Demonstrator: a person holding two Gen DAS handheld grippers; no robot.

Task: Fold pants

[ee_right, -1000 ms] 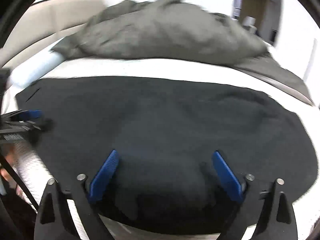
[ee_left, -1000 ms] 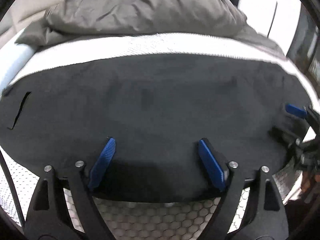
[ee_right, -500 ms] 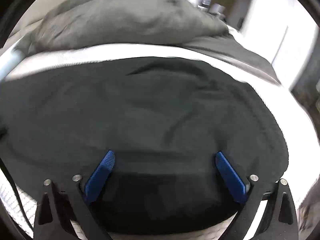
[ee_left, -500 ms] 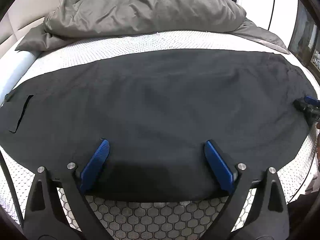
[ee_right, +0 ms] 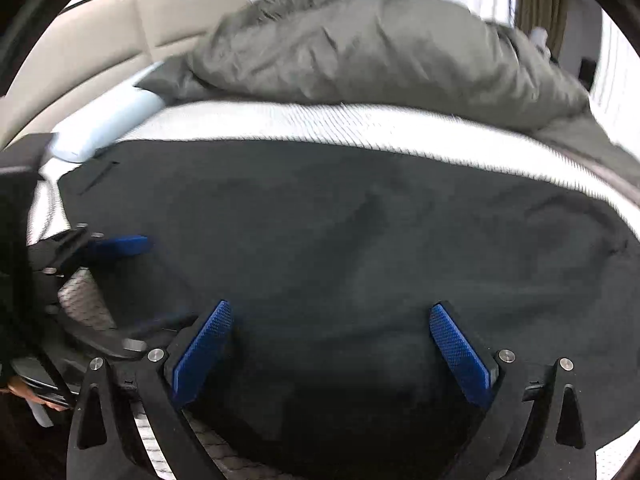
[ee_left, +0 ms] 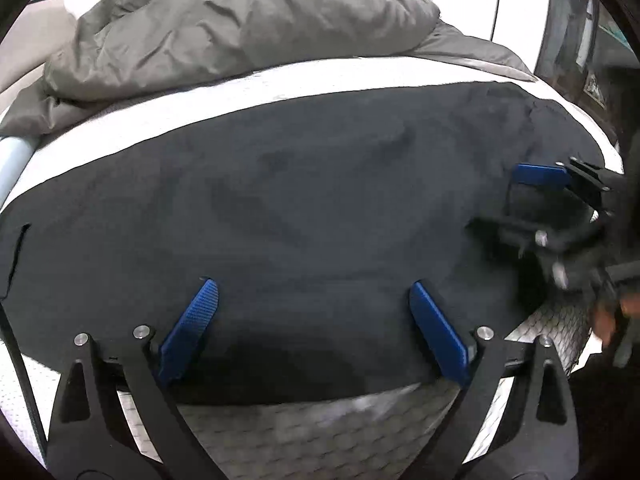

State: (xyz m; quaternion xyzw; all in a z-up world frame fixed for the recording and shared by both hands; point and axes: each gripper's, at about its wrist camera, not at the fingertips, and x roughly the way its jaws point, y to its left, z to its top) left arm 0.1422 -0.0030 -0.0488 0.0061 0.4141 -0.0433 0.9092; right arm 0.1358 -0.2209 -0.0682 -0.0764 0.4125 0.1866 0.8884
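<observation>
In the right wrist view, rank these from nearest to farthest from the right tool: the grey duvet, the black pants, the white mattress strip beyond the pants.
1. black pants: right under the right tool, spread across the middle.
2. white mattress strip: a band just beyond the pants' far edge.
3. grey duvet: heaped at the back, beyond the strip.

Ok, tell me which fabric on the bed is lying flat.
The black pants, spread flat on the mattress; the grey duvet behind them is bunched in a heap.

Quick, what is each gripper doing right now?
Left gripper: open, holding nothing, over the black pants.
Right gripper: open, holding nothing.
</observation>
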